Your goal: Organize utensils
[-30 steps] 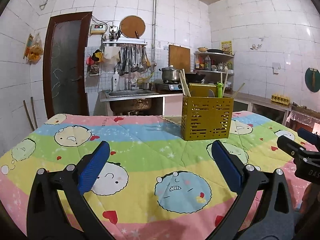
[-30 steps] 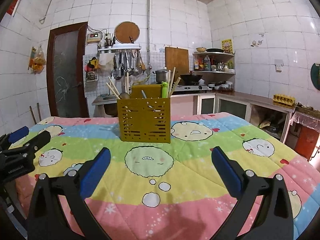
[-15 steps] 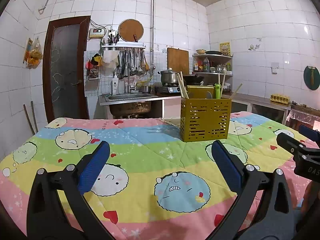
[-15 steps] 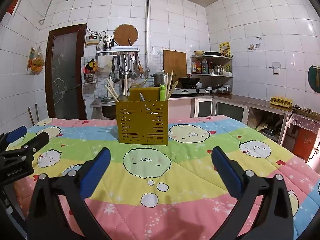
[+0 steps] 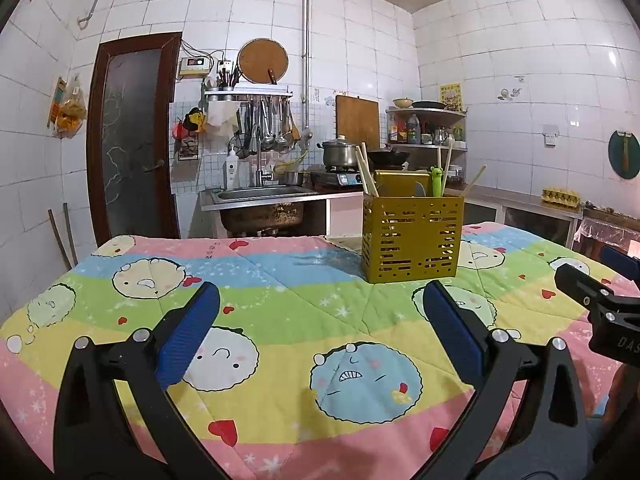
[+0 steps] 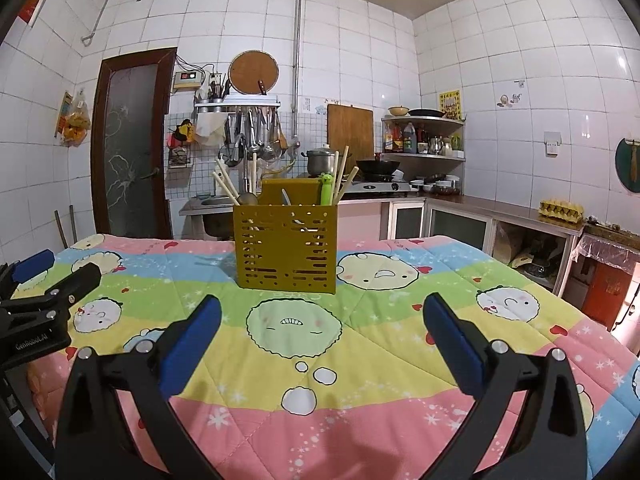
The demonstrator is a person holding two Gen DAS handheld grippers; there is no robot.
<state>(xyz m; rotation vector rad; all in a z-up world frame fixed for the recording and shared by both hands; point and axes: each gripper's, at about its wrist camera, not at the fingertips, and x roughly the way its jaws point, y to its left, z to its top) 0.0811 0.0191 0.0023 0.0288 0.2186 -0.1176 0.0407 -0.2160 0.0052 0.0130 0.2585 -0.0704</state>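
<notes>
A yellow perforated utensil holder [image 5: 412, 238] [image 6: 286, 248] stands upright on the quilt-covered table, well beyond both grippers. Wooden chopsticks [image 5: 366, 170] [image 6: 226, 184], a green cartoon-topped utensil [image 5: 436, 180] [image 6: 327, 188] and a metal spoon [image 6: 248, 199] stick out of it. My left gripper [image 5: 318, 330] is open and holds nothing; the holder is ahead and to its right. My right gripper [image 6: 320, 330] is open and holds nothing too; the holder is ahead, slightly left. The right gripper's fingers [image 5: 588, 292] show at the left wrist view's right edge, the left gripper's fingers [image 6: 52, 288] at the right wrist view's left edge.
The table wears a striped cartoon quilt [image 5: 280, 304] [image 6: 360, 344]. Behind it are a steel sink [image 5: 260, 200], hanging ladles, a pot on a stove [image 5: 338, 154], a counter with an egg tray [image 6: 560, 210] and a brown door [image 5: 132, 136].
Both views have tilted or risen a little, so the holder sits slightly lower in frame. Both grippers stay open, and nothing on the table has moved.
</notes>
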